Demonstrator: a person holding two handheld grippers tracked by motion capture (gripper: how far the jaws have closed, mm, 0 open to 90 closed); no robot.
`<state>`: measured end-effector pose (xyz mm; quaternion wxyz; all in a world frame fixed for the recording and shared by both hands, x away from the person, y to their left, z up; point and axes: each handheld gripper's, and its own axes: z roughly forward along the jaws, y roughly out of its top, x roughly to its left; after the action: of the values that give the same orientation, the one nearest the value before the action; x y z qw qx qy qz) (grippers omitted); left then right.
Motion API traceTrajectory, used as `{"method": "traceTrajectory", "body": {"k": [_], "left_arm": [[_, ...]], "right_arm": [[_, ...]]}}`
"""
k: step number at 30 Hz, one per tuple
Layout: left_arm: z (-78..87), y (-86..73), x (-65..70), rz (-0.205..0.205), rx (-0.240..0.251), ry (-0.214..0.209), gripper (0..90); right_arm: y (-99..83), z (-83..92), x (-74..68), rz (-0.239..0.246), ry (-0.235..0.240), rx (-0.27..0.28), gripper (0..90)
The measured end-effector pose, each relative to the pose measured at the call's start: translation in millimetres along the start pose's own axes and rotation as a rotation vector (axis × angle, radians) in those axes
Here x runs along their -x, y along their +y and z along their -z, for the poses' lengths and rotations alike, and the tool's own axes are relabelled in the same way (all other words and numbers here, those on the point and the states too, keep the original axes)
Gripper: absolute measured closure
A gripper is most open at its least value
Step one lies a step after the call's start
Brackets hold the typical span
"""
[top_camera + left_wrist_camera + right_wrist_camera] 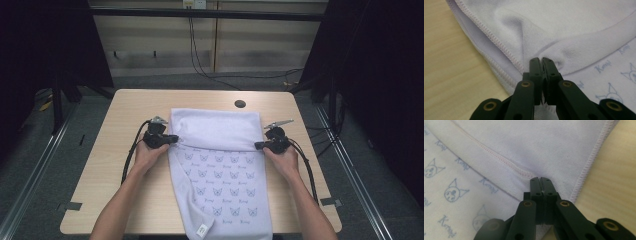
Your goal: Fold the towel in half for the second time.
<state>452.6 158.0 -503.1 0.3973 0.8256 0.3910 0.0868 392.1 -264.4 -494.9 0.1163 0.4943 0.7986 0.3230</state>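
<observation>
Towel's near end [220, 200] overhangs the desk [125, 150] at 6 o'clock.
Left gripper [172, 139] and right gripper [258, 145] jaws pinch its folded edge closed; uneven pulling could skew the fold.

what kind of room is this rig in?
Probably a lab recording bay: a lone wooden table on grey carpet, black curtains at the sides, loose cables on the floor behind.

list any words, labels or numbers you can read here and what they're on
"Kuromi", as best it reads: a small blue script word repeated beside cat-like faces on the printed side of the towel; the letters are slanted and partly cut off, so the spelling is unsure.
White tag at the towel's near corner: too small to read.
</observation>
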Motion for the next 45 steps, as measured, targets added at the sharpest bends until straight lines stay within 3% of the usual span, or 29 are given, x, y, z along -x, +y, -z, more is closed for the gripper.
{"method": "traceTrajectory", "body": {"k": [1, 3, 6, 8, 9, 11, 14, 18, 20, 21, 22, 23, 25, 26, 27, 28, 31, 34, 38, 40, 42, 43, 45], "left_arm": [[-1.6, 2.0, -1.7, -0.006, -0.002, 0.004, 87.1], [-6.8, 6.1, -6.8, 0.022, 0.008, 0.01, 87.0], [-8.1, 9.1, -9.7, 0.052, 0.004, 0.005, 86.9], [-3.5, 10.8, -7.8, 0.03, 0.004, 0.021, 87.4], [0.1, 11.9, -7.8, 0.046, 0.018, 0.007, 87.5], [13.5, 17.2, -7.4, 0.054, 0.059, -0.044, 87.4], [30.6, 23.3, 1.0, 0.032, 0.08, -0.061, 86.2], [52.3, 14.0, 26.4, -0.048, 0.085, -0.093, 85.0], [67.7, 7.0, 36.9, -0.052, 0.121, -0.135, 85.5], [82.1, 4.3, 42.9, -0.063, 0.153, -0.14, 85.5], [96.6, 3.8, 45.9, -0.057, 0.191, -0.18, 85.7], [106.2, 3.3, 48.3, -0.062, 0.201, -0.191, 85.6], [110.3, 0.0, 52.2, -0.072, 0.157, -0.184, 82.8], [110.3, 0.0, 52.2, -0.072, 0.157, -0.184, 80.9], [107.1, -8.6, 56.0, -0.074, 0.111, -0.189, 80.9], [103.3, -14.3, 58.1, -0.073, 0.08, -0.195, 80.0], [87.1, -39.5, 66.7, -0.08, -0.021, -0.18, 72.7], [90.5, -49.4, 79.0, -0.086, -0.004, -0.183, 59.5], [108.1, -42.3, 116.5, -0.178, 0.066, -0.296, 50.9], [107.5, -40.5, 136.0, -0.205, 0.07, -0.336, 50.2], [100.5, -41.1, 150.8, -0.217, 0.042, -0.41, 50.5], [94.3, -43.0, 161.4, -0.25, 0.015, -0.447, 54.1], [80.7, -47.1, 176.6, -0.281, -0.034, -0.475, 55.9]], "right_arm": [[5.1, -4.0, 3.4, -0.002, -0.012, 0.004, 89.7], [13.8, -10.1, 7.7, -0.027, -0.055, 0.002, 89.6], [23.3, -18.3, 7.2, -0.02, -0.098, 0.012, 89.6], [24.6, -17.9, 5.4, -0.009, -0.083, 0.036, 89.6], [24.9, -14.6, 4.9, 0.008, -0.07, 0.056, 89.6], [27.5, 1.8, 3.4, 0.016, -0.025, 0.129, 89.5], [32.3, 28.4, -0.6, 0.019, 0.017, 0.206, 89.5], [24.7, 52.5, -17.9, 0.074, 0.057, 0.221, 89.4], [12.8, 63.4, -31.8, 0.116, 0.068, 0.211, 89.5], [6.3, 69.9, -38.4, 0.134, 0.078, 0.214, 89.4], [-2.8, 80.2, -47.4, 0.166, 0.091, 0.214, 89.4], [-10.3, 91.1, -54.4, 0.182, 0.103, 0.222, 89.5], [-20.3, 101.0, -59.7, 0.182, 0.131, 0.216, 89.4], [-20.3, 101.0, -59.7, 0.182, 0.131, 0.216, 89.4], [-24.3, 100.4, -60.2, 0.173, 0.149, 0.201, 89.3], [-33.8, 93.2, -61.3, 0.174, 0.17, 0.153, 89.2], [-53.2, 70.8, -63.2, 0.178, 0.172, 0.058, 89.1], [-65.1, 53.0, -60.4, 0.151, 0.185, 0.002, 89.1], [-66.6, 50.1, -56.3, 0.131, 0.203, 0.011, 89.1], [-67.9, 47.9, -57.3, 0.132, 0.2, 0.003, 88.9], [-67.5, 47.6, -57.5, 0.134, 0.198, 0.002, 88.8], [-67.9, 47.4, -56.6, 0.131, 0.198, 0.002, 88.8], [-68.0, 47.3, -56.3, 0.132, 0.199, 0.003, 88.7]]}}
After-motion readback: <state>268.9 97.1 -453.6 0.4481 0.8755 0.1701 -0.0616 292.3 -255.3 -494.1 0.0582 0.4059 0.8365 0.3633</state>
